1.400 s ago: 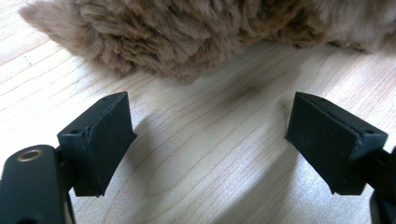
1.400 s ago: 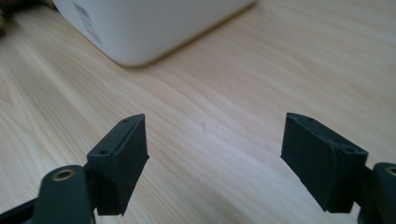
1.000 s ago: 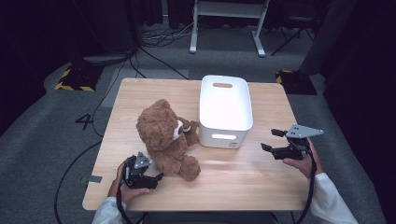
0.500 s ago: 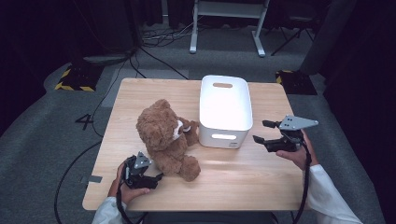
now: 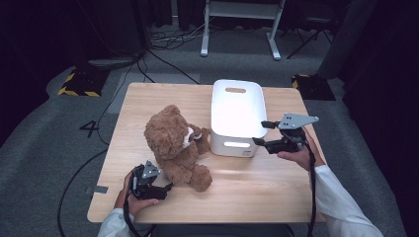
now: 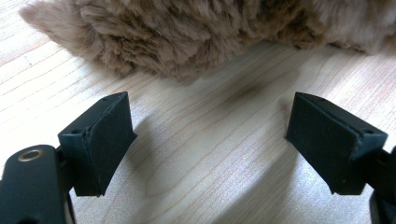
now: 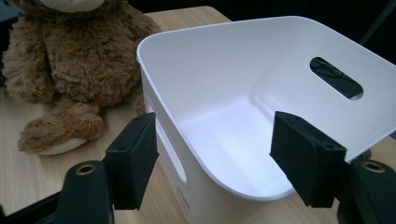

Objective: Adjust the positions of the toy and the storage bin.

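A brown teddy bear [image 5: 173, 143] sits on the wooden table [image 5: 247, 192], leaning toward a white bin [image 5: 232, 146] with handle slots. My right gripper [image 5: 262, 132] hovers at the bin's near right corner. In the right gripper view its jaws [image 7: 219, 158] straddle that corner of the bin [image 7: 210, 60]; they have just been closing a little, and the pads stand apart from the walls. The bin is empty inside. My left gripper [image 5: 165, 187] rests low by the bear's leg, open. In the left gripper view only bare wood lies between its jaws [image 6: 210, 144], with the bear's fur [image 6: 196, 32] just ahead.
The bear [image 7: 70, 70] sits left of the bin in the right gripper view. Bare tabletop stretches along the front edge between my two hands. Cables and a white metal stand [image 5: 242, 29] lie on the grey floor behind the table.
My right gripper has moved left and up, from beside the bin to its near right corner. The left gripper, bear and bin have stayed put.
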`<state>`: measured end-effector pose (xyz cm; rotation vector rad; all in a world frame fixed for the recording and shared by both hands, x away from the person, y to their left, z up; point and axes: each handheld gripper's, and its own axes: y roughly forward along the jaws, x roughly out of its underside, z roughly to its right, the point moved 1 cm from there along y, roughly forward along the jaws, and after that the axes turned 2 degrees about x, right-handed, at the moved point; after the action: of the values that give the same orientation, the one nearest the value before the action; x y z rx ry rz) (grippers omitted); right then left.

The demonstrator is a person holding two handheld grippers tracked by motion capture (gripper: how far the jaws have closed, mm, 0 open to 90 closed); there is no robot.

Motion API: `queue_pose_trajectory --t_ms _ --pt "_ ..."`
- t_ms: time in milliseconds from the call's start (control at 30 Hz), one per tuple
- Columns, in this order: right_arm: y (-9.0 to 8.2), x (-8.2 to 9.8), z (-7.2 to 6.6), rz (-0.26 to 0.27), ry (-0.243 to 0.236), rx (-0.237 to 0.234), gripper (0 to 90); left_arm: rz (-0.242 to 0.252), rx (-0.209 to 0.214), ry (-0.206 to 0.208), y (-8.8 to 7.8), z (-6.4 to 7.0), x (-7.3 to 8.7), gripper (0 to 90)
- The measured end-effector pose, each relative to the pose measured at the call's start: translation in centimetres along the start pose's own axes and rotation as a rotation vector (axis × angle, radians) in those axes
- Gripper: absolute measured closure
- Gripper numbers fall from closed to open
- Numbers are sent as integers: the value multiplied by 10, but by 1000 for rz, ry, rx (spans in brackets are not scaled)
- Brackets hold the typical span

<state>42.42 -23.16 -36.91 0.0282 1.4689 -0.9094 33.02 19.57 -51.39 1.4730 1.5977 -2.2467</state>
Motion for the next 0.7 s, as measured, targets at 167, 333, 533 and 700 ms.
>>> queue_pose_trajectory --t_ms 167,333,533,700 --pt "14 -5 -3 -38 -17 -12 334 0 1 -1 0 0 0 147" --pt "25 -7 -7 -59 -27 -30 340 0 3 -2 1 0 -1 146" --pt "38 -7 -8 -82 -28 -56 404 1 5 -1 1 0 -1 146" --pt "52 -6 -13 -117 -37 -76 538 0 5 0 1 0 -1 146"
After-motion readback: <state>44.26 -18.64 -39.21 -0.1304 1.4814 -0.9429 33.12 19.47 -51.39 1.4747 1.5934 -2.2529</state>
